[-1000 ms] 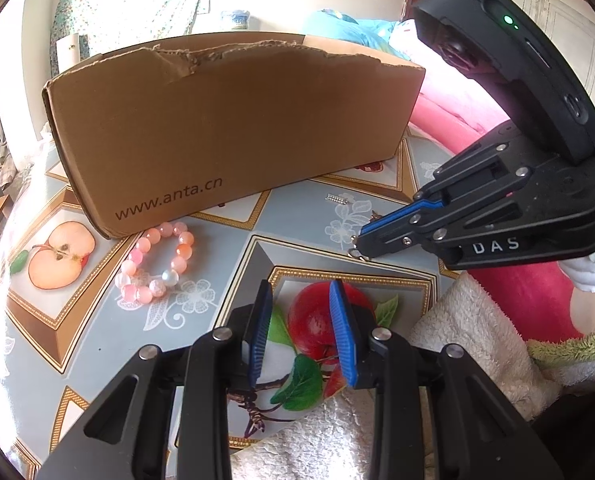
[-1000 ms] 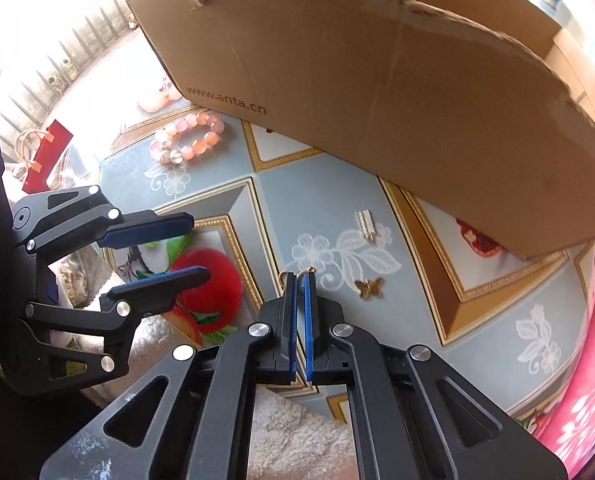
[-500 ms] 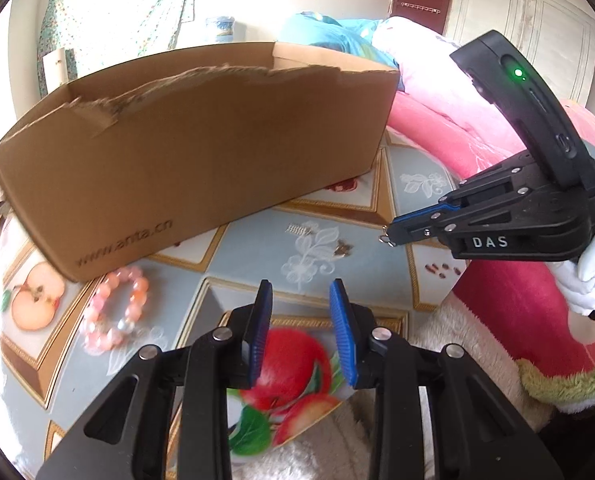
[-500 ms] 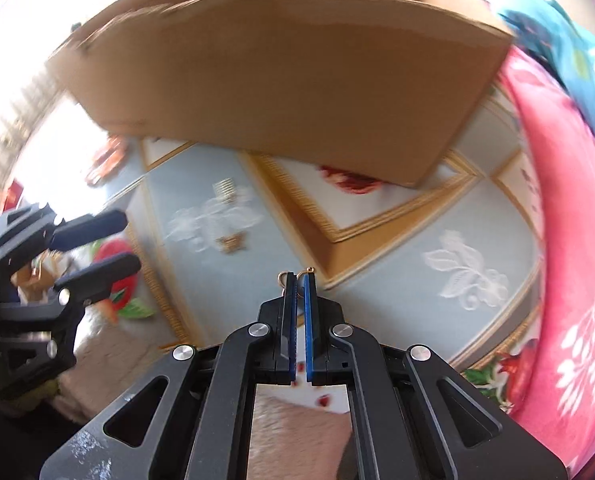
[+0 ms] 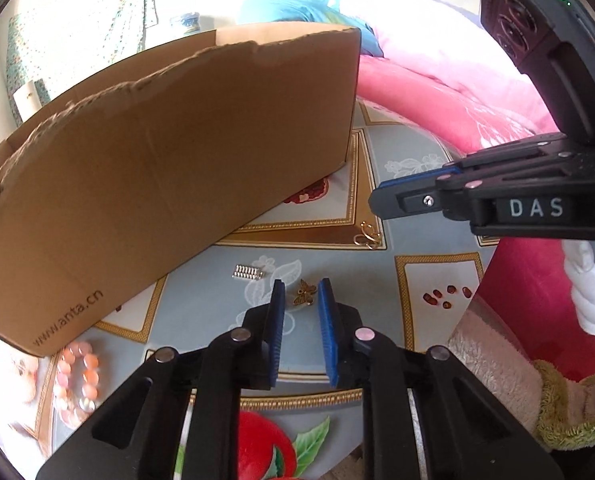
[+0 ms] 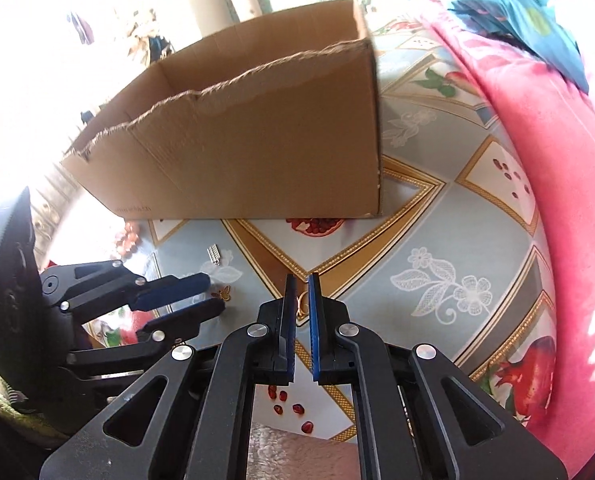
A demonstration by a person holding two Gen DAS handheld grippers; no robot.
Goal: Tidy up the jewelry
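One torn-edged brown cardboard box [image 5: 169,168] fills the upper left of the left wrist view, standing on a blue and gold fruit-patterned tablecloth [image 5: 417,312]. Four pieces of jewelry lie on the cloth: one small bronze butterfly charm [image 5: 304,292], one pair of thin gold hoop earrings [image 5: 368,236], one short silver ridged clasp [image 5: 248,272] and one pink and orange bead bracelet [image 5: 75,380] at the lower left, just beside the box's corner. The left gripper [image 5: 301,300], black with blue pads, is closing, its jaws a narrow gap apart; the butterfly charm sits in line with that gap at the fingertips, with no pad pressing it. The right gripper [image 5: 377,200] enters from the right edge, held by one white-gloved hand [image 5: 593,292], its tip just above the gold hoops. In the right wrist view the right gripper's [image 6: 302,280] jaws are starting to part, a slim slit showing between the pads, and the gold hoops [image 6: 302,304] appear through that slit on the cloth, pinched by neither pad.
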